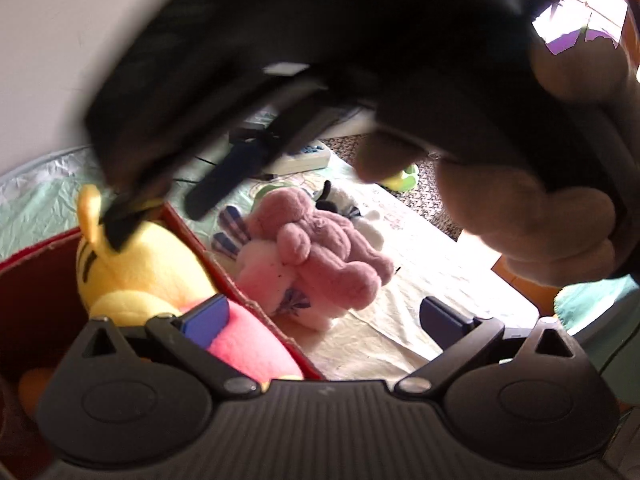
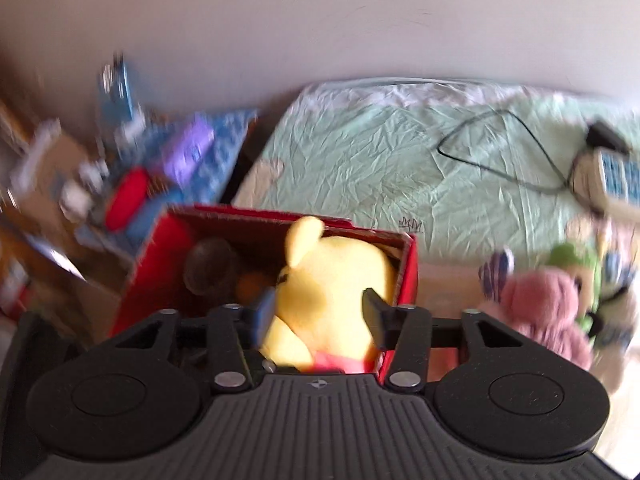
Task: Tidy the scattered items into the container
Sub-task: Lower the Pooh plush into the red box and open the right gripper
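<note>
Red box (image 2: 156,248) holds yellow bear (image 2: 332,276) — both sets of jaws open, gripping nothing.

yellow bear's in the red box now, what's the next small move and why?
Probably send the left gripper forward onto the pink plush. Its jaws stand open and empty, and that toy lies just ahead on the bedsheet, outside the red box. The yellow bear already sits inside, the right gripper open around it, pads apparently off it.
</note>
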`<state>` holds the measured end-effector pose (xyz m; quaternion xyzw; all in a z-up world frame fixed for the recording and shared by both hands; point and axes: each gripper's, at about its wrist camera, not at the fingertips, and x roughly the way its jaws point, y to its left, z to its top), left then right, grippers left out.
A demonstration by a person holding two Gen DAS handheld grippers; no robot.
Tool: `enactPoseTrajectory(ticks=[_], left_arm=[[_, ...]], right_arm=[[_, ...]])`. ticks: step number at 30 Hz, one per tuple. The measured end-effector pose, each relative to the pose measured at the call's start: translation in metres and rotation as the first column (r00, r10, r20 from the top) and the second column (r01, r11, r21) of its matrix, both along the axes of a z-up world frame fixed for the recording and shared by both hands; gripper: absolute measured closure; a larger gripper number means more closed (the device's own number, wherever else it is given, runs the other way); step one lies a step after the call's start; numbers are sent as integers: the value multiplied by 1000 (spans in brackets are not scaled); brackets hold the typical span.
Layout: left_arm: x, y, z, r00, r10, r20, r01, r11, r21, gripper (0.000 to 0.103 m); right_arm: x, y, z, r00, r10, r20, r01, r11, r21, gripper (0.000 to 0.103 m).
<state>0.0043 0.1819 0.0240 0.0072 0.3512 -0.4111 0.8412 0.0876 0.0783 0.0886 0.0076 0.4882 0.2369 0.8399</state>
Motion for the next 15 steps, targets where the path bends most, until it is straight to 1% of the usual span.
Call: enactPoseTrajectory(ticks=[1, 3, 6, 7, 8, 10, 12, 14, 15], left_arm=[[-1, 0, -1, 1000, 0, 4, 0, 1000, 0, 3], [-2, -3, -3, 1000, -2, 9, 2, 1000, 4, 3], [-5, -9, -5, 1000, -7, 18, 7, 1000, 14, 3], [-6, -10, -6, 1000, -7, 18, 6, 1000, 17, 3], [-7, -10, -6, 1000, -7, 17, 6, 1000, 21, 3], [-11, -2, -2, 1000, -5, 13, 5, 1000, 3, 4], [-16, 11, 5, 1000, 6, 14, -6, 1000, -16, 3], [-21, 25, 12, 999, 43, 29, -43, 999, 4, 3], [-22, 30, 12, 997, 66, 29, -67, 998, 21, 3]], right_arm=[[3, 12, -1, 1000, 21, 3, -21, 998, -51, 39], [11, 33, -5, 999, 48, -12, -49, 987, -150, 39], [21, 59, -23, 995, 76, -70, -94, 949, -301, 36], [22, 62, -29, 994, 76, -81, -99, 939, -329, 33], [24, 62, -32, 994, 63, -91, -90, 936, -341, 32], [27, 57, -37, 995, 42, -92, -72, 934, -350, 36], [29, 48, -38, 995, 28, -97, -57, 948, -312, 40], [30, 40, -38, 995, 9, -97, -36, 960, -277, 45], [30, 37, -37, 995, 2, -98, -27, 966, -256, 46]])
